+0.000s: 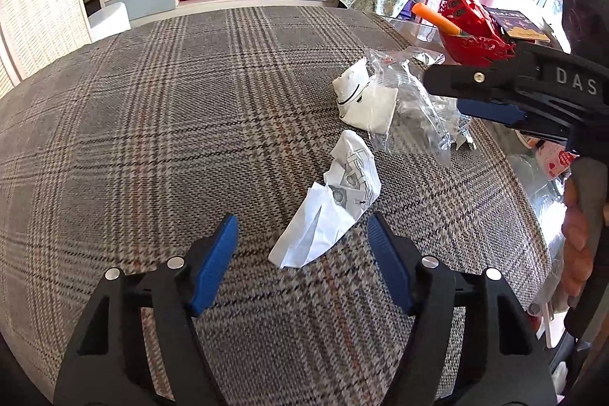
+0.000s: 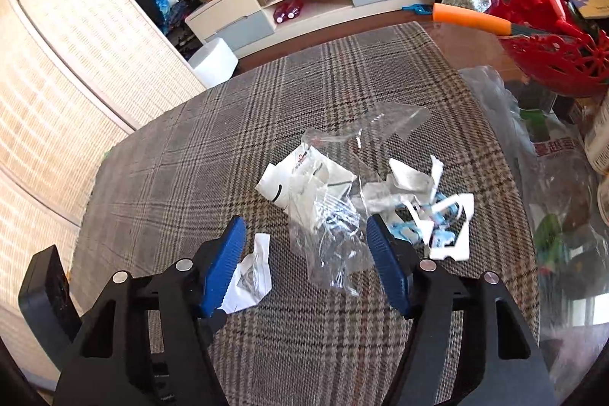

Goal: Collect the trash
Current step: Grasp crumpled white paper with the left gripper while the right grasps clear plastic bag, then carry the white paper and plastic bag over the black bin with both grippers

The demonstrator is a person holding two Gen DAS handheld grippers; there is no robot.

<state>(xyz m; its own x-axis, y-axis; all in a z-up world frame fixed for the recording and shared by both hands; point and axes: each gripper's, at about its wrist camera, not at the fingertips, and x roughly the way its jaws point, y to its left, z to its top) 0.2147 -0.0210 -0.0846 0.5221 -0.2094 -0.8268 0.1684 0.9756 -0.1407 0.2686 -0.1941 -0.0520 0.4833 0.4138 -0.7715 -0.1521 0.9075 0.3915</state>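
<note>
Where plaid cloth [image 1: 190,101] spreads, crumpled printed paper [image 1: 331,212], clear plastic wrapper [image 2: 335,238]

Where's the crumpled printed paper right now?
The crumpled printed paper lies on the plaid cloth, ahead between the left gripper pads, nearer than the clear plastic bag.

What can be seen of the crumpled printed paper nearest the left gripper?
The paper is a white sheet, crumpled and partly folded, with grey line drawings printed on its upper part. It lies loose on the plaid cloth, one pointed corner toward the camera, ahead of the left gripper and roughly between its open blue pads, which do not touch it. It sits apart from the plastic bag behind. In the right wrist view it is partly hidden.
</note>
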